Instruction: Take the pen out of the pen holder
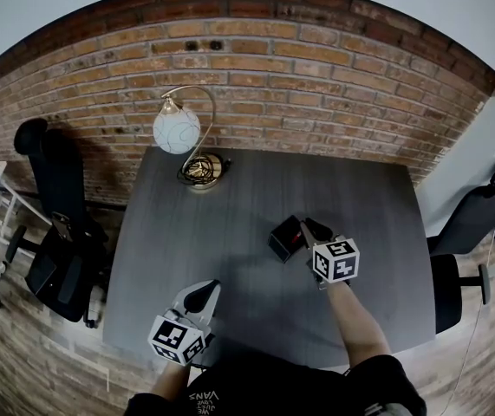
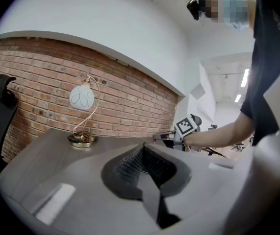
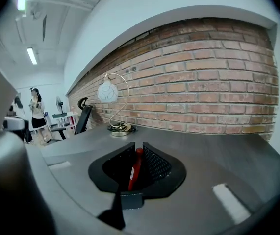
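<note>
**At the pen holder: pen clamped, not yet clear**

Just right of the pen holder, the right hand-held gripper reaches over its rim. Its jaws are clamped on the red pen, taking it along the upper shaft. The pen's lower end looks to be down inside the pen holder, which stands on the grey surface.

The left hand-held gripper is well off to the near left of the pen holder, with its jaws together and nothing in them. A lamp stands far behind and left of the pen holder.

Handling, as a guess:
- The pen is light, stiff and smooth plastic, so it could slip or pivot between the pads.
- The best hold is mid to upper shaft, squarely across the barrel.
- A straight upward pull is best, since the pen holder looks light and may tip or drag if the pen catches its wall.
</note>
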A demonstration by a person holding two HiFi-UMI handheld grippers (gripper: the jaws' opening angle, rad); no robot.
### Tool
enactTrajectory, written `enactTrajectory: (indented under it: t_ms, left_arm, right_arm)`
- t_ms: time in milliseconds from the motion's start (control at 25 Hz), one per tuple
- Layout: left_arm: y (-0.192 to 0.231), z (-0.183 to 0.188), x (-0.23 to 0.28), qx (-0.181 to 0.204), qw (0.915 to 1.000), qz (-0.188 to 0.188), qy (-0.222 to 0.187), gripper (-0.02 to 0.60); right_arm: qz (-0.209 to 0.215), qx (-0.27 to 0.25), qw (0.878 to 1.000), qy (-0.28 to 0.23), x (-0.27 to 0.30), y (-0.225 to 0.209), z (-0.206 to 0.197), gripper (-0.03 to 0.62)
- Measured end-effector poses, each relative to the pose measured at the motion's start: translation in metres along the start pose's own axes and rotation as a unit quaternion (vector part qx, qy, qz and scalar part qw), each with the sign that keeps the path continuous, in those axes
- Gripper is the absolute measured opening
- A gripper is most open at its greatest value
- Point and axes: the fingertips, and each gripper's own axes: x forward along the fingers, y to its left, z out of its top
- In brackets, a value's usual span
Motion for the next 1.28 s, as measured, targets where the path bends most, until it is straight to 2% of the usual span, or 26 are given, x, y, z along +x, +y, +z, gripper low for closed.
enactTrajectory:
  t_ms: [360, 560, 880, 1280]
  left_arm:
    - [-0.012, 0.004, -0.001, 0.0, 0.9999, 0.011, -0.008, 0.052]
    - [-0.02, 0.006, 0.003, -0.001, 0.9997, 0.02, -0.015, 0.052]
    - [-0.03, 0.01, 0.009, -0.004, 0.9987, 0.045, -0.024, 0.052]
    - [-0.063, 0.008, 0.031, 0.0, 0.9992, 0.035, -0.021, 0.052]
  right_arm:
    - [0.017, 0.036, 0.997, -0.068, -0.04, 0.005, 0.036, 0.051]
    - [0.042, 0.049, 0.993, -0.099, -0.063, 0.008, 0.058, 0.051]
    - [0.068, 0.044, 0.986, -0.146, -0.114, 0.006, 0.085, 0.051]
    - [0.074, 0.07, 0.984, -0.145, -0.159, 0.001, 0.057, 0.051]
